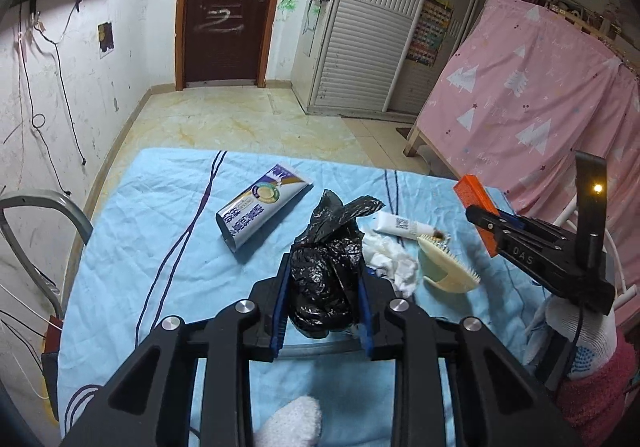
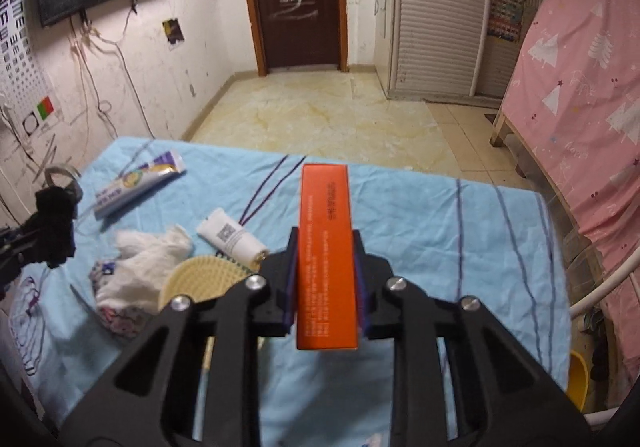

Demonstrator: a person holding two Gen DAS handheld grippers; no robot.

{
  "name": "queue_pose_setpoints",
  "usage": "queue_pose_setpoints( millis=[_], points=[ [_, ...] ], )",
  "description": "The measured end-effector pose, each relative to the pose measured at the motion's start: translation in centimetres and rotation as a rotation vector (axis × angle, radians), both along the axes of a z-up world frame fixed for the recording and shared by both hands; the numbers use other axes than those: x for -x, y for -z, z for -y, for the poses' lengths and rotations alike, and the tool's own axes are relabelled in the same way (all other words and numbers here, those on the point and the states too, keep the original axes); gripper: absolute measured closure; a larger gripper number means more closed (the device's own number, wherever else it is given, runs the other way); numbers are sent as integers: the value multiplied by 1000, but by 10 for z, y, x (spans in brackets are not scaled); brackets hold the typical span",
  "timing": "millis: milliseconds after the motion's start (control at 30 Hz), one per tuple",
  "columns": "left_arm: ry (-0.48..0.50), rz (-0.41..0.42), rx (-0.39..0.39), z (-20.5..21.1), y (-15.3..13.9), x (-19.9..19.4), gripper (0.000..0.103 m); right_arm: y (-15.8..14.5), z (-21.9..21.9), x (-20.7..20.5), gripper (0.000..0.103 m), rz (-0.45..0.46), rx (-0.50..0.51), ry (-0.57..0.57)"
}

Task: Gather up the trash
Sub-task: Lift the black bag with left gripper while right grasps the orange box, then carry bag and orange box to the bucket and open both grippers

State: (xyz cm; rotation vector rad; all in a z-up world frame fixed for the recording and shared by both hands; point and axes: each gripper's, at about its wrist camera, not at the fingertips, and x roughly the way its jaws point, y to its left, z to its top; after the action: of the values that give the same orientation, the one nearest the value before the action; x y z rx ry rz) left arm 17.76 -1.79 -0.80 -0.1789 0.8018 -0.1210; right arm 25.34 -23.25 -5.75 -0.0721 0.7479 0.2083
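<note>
Jaws of my left gripper (image 1: 322, 289) clamp the black trash bag (image 1: 326, 267), held ready as receptacle; right gripper (image 2: 325, 279) clamps the orange box (image 2: 326, 247), at 3 o'clock above the bench (image 2: 440, 227).

My left tool (image 1: 322, 289) is black with blue pads and grips a glossy black bag (image 1: 326, 271). My right tool (image 2: 326, 283), black as well, holds an orange box (image 2: 326, 259) printed with dark text. The tabletop (image 2: 440, 231) wears a light blue cloth with dark purple stripes. The curtain (image 1: 540, 107) is pink with white trees.
</note>
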Motion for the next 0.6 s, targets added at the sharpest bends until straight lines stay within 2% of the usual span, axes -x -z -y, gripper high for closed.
queue_pose_setpoints(
  millis=[333, 600],
  points=[
    [85, 66, -42, 64, -34, 22, 84, -26, 68, 43, 81, 81, -96, 84],
    [200, 93, -73, 148, -46, 32, 84, -25, 147, 82, 81, 124, -164, 206]
  ],
)
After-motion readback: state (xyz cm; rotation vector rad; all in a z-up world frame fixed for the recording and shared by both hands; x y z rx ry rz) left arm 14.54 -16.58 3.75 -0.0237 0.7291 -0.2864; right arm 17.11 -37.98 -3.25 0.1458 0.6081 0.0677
